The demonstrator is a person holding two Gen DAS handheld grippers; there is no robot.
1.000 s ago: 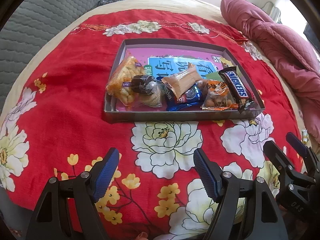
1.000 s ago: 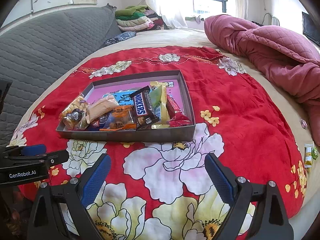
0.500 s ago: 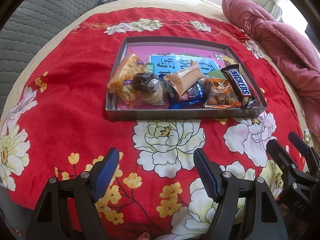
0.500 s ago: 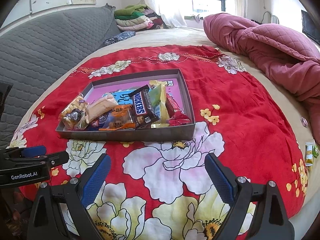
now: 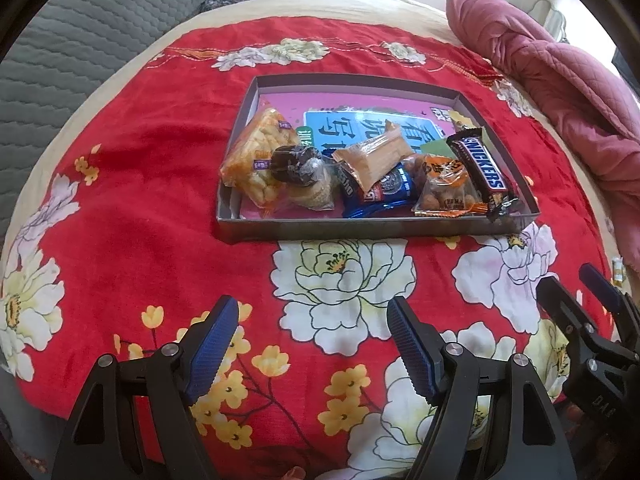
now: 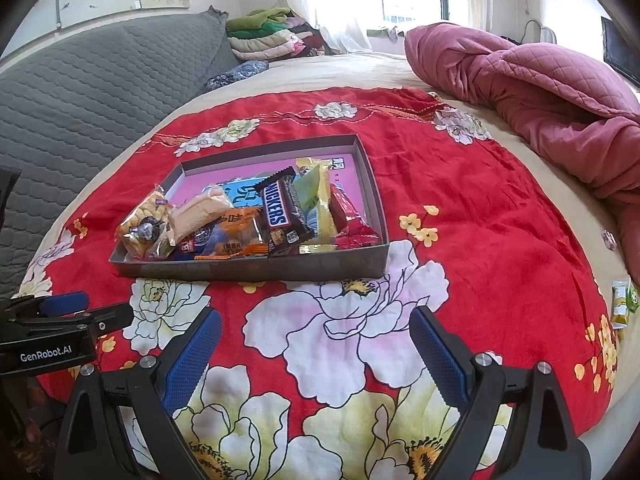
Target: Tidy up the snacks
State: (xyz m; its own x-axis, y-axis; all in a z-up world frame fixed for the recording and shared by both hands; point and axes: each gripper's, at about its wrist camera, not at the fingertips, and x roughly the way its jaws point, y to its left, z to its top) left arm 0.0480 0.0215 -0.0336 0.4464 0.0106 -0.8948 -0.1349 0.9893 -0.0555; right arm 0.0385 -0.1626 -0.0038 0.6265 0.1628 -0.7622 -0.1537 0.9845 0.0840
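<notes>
Both tongs, left tongs (image 5: 312, 344) and right tongs (image 6: 316, 350), hang released and empty above a red floral blanket (image 5: 140, 208) on a bed. Snacks (image 5: 360, 176) already sit heaped in the grey tray (image 6: 260, 270) (one small packet (image 6: 619, 304) remains near the bed's edge), so tidying looks nearly done.

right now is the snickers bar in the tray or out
In. The Snickers bar lies inside the tray, leaning on other snacks.
</notes>
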